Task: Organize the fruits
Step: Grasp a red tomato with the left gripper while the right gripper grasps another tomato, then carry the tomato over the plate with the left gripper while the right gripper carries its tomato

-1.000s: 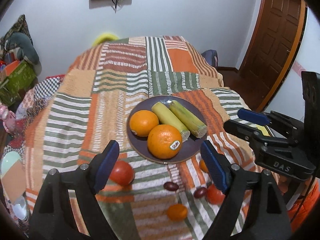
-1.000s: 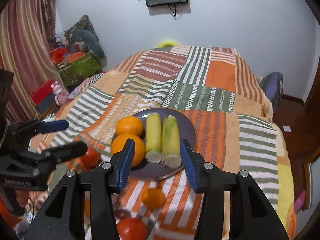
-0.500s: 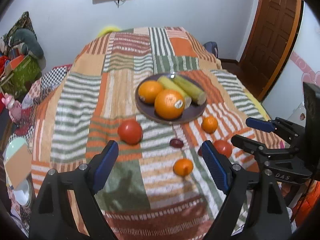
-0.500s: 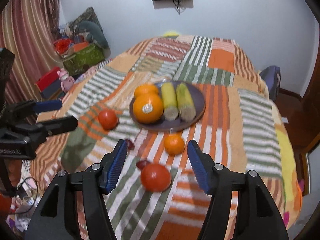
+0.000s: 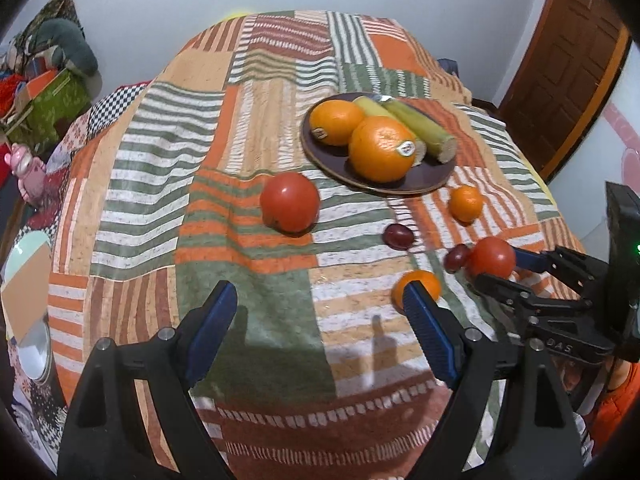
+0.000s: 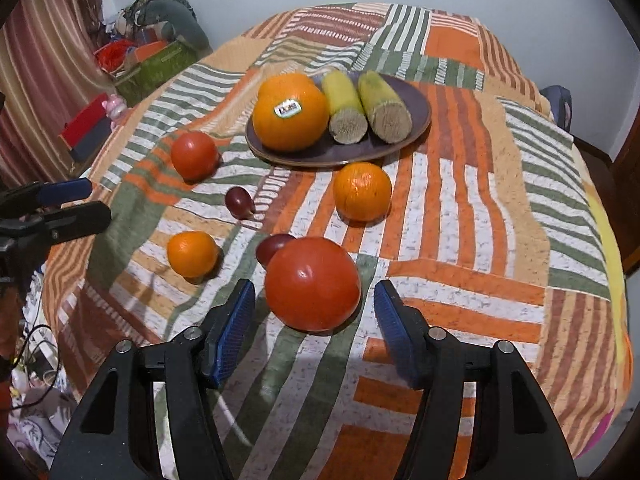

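Between our right tool point(image 6: 314, 322) pads sits the near tomato point(image 6: 313, 283), dead ahead; jaws closing, not yet touching. Left tool point(image 5: 320, 332) spread, empty, farther off.

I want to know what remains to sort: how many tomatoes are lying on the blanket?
2. One tomato lies just ahead of the right gripper, whose jaws are closing without touching it. The other tomato lies left of the plate. None seems hidden.
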Tool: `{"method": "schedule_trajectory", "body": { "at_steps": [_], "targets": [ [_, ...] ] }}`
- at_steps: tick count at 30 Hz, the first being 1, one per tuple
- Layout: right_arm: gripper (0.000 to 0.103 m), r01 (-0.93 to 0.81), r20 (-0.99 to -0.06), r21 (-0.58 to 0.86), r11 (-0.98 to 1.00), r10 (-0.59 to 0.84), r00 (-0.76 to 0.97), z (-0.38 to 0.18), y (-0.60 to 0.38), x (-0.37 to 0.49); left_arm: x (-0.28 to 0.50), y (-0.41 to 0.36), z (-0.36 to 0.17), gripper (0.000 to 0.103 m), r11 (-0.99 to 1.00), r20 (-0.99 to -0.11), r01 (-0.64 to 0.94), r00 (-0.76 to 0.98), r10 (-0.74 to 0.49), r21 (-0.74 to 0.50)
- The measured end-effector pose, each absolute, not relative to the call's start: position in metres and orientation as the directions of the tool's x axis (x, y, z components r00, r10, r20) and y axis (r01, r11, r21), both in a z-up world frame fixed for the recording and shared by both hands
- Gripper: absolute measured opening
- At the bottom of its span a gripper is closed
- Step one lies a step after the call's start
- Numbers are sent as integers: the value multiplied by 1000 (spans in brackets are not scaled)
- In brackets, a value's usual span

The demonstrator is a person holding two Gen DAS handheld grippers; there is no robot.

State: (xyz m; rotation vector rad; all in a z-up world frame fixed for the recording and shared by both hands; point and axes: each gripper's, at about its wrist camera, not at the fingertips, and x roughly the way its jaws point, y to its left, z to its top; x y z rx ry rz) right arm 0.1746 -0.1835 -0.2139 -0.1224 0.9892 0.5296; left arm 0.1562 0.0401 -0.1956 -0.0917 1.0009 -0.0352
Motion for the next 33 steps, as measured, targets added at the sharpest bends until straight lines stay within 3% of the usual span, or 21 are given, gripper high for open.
{"method": "schedule_trajectory", "body": {
  "at_steps": [2, 9, 17, 22, 33],
  "targets": [
    [44, -486, -817, 164, 858, 394, 421, -213, -186, 175, 162, 45, -200, 85, 995, -843, -27, 534, -68, -98],
    [44, -476, -799, 162, 865, 398, 451, -200, -195, 177, 194, 60, -213, 85, 990, -847, -51, 524, -87, -133],
    [44, -461, -773, 173, 871, 410, 485, -187, -201, 194, 235, 64, -227, 69, 992, -854, -48, 514, -77, -118],
    [44, -457, -768, 174, 872, 411, 491, -185, -203, 206, 250, 66, -240, 52, 992, -868, -43, 490, -80, -116],
    [44, -443, -744, 193, 876, 425, 515, -176, -211, 226, 251, 64, -231, 51, 991, -859, -34, 503, -94, -128]
  ]
}}
